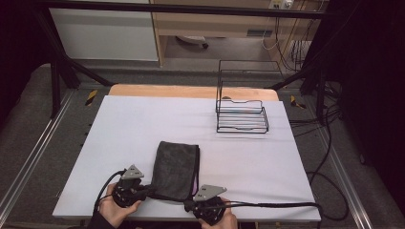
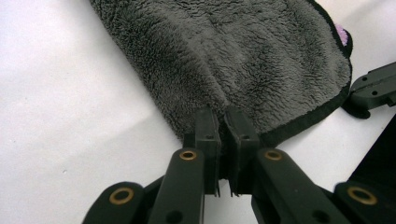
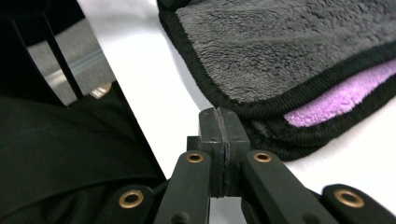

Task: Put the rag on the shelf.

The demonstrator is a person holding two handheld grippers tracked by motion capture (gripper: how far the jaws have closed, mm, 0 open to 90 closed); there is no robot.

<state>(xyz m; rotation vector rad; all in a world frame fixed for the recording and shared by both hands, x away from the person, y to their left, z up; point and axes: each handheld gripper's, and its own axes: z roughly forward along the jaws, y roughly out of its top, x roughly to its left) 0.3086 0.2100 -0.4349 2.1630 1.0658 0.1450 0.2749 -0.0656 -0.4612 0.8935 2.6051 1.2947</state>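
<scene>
Folded grey towel (image 1: 175, 170) at lower centre of white table (image 1: 143, 124). Left gripper (image 2: 223, 122) clamped on its near edge, likely to lift. Right gripper (image 3: 218, 122) closed empty just beside the hem.

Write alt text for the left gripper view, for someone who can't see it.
The left gripper, its two black fingers rising from the bottom, is pinched shut on the near edge of a folded dark grey fleecy cloth lying on a white table. A sliver of purple shows at the cloth's right edge.
</scene>
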